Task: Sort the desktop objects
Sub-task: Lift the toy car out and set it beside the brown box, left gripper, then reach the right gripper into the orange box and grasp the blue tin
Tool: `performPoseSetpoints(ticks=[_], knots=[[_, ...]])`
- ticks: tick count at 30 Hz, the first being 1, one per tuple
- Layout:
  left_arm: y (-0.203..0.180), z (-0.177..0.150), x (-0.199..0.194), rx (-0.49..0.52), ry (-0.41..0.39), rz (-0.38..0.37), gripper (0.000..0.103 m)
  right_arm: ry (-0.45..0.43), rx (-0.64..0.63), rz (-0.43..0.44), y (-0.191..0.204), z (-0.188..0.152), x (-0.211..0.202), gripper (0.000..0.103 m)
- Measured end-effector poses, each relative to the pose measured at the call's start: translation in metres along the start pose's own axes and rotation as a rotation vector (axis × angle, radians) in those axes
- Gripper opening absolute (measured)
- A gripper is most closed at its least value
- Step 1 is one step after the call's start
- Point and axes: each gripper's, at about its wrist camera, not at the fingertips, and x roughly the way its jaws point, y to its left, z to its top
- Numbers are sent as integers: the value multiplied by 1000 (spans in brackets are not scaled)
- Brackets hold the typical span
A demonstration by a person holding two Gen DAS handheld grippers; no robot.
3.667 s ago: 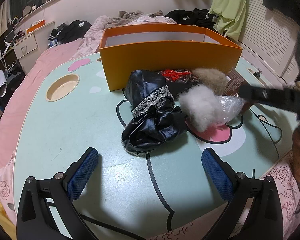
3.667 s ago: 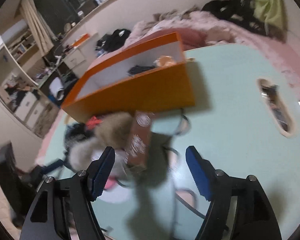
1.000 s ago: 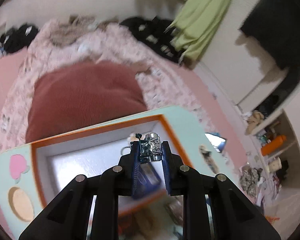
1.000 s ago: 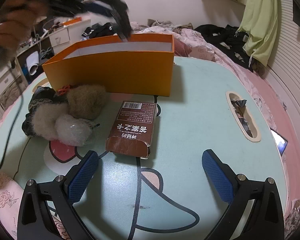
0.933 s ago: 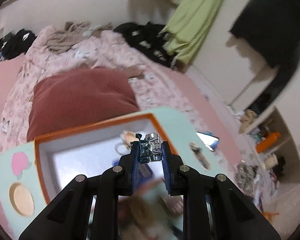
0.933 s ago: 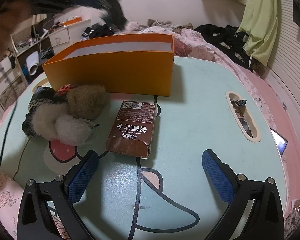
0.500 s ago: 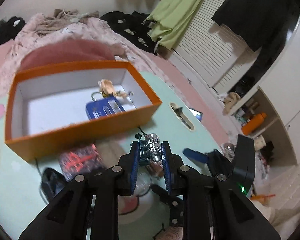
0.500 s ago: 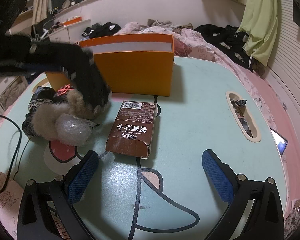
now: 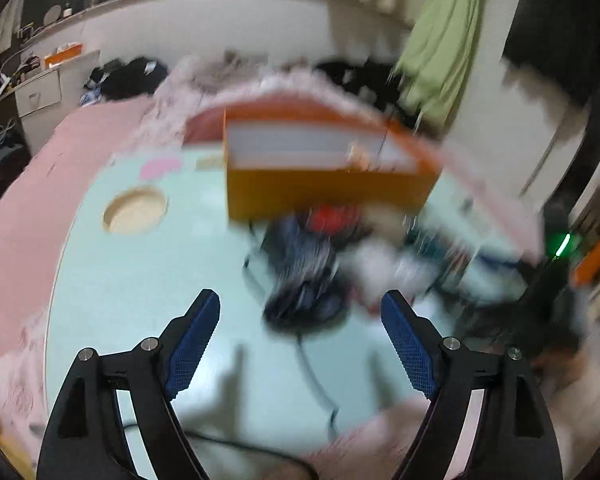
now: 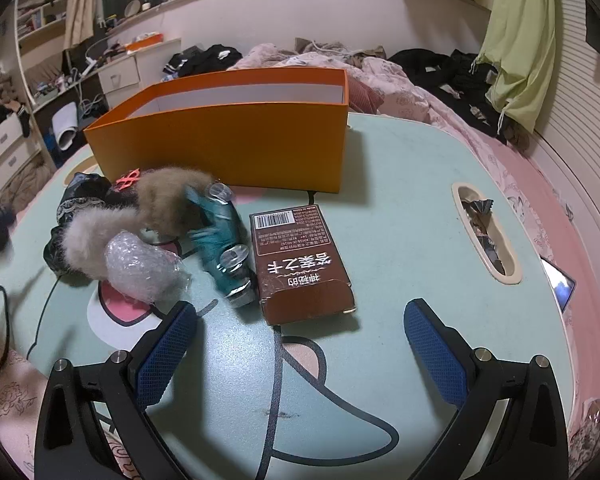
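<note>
An orange box stands at the back of the mint table; it also shows, blurred, in the left wrist view. In front of it lie a brown carton, a teal toy with silver wheels, two fur pompoms, a bubble-wrap bundle and a black lacy cloth. My right gripper is open and empty, just short of the carton. My left gripper is open and empty, near the blurred black cloth.
A long cut-out slot holding scraps lies at the table's right. A round cup recess lies at the left. A black cable runs over the table front. A bed with clothes lies behind, drawers at left.
My left gripper was shut on a small teal and silver object and has opened; the teal toy now lies beside the carton. The left gripper has pulled back to the left. The right gripper has not moved.
</note>
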Motion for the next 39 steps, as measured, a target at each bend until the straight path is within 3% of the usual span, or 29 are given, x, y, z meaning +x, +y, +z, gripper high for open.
performPoseSetpoints(ticks=[2,5,7,24,27,30,33,35,37,38,39], knots=[[-9,-10,21,22,86,-2,83,0,1,-1,1,2,1,103],[-24,-15,36,69,99,65,85,0,2,-2,1,2,0,103],[-35,-15,44,113,105,131,103,1,4,-2,0,1,1,103],[-33,-15,48,81,91,112,103,-13,26,6,1,11,1,102],[-31,-15,48,80,88,110,103,-45,9,17,4,14,-10,95],[-33,-15,48,80,85,111,103,-102,-85,-22,13,41,-26,93],[-33,-16,48,78,81,111,103,-129,-122,-24,18,93,-37,90],[-33,-15,49,78,81,111,103,-67,-100,58,19,131,-31,76],[-33,-15,49,78,80,110,103,97,0,256,17,175,-4,64],[-33,-15,48,78,80,110,103,163,32,291,16,184,9,57],[-33,-15,48,78,80,110,103,283,61,293,19,196,33,54]])
